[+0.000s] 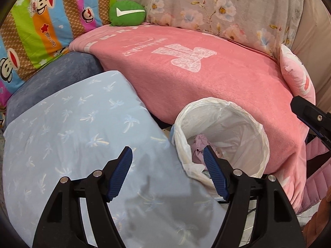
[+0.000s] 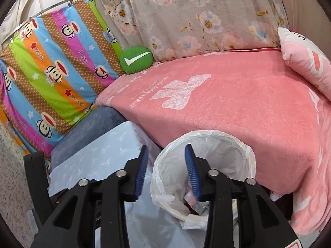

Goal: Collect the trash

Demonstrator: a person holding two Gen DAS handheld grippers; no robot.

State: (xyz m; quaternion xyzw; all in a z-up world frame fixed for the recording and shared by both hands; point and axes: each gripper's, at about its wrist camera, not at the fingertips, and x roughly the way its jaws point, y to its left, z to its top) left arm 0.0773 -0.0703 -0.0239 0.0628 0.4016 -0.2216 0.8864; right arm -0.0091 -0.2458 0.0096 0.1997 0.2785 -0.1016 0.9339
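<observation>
A round bin lined with a white plastic bag [image 1: 256, 128] [image 2: 244, 146] stands against the front of a pink-covered seat. Crumpled purple paper [image 1: 199, 144] lies inside it, and the right wrist view shows pinkish and white scraps [image 2: 191, 200] at the bottom. My left gripper [image 1: 167, 148] hangs open over the bin's left rim and the pale blue pillow, with nothing between its blue pads. My right gripper [image 2: 166, 146] is open above the bin's left rim, also empty. Part of the right gripper [image 1: 310, 115] shows at the right edge of the left wrist view.
A pink blanket [image 1: 206, 78] [image 2: 238, 107] covers the seat behind the bin. A pale blue palm-print pillow [image 1: 82, 128] and a blue-grey cushion [image 1: 58, 76] lie to the left. A green check-mark cushion [image 1: 127, 12], a striped monkey-print sheet [image 2: 51, 72], floral cloth [image 2: 196, 20] and a pink pillow [image 2: 306, 60] surround them.
</observation>
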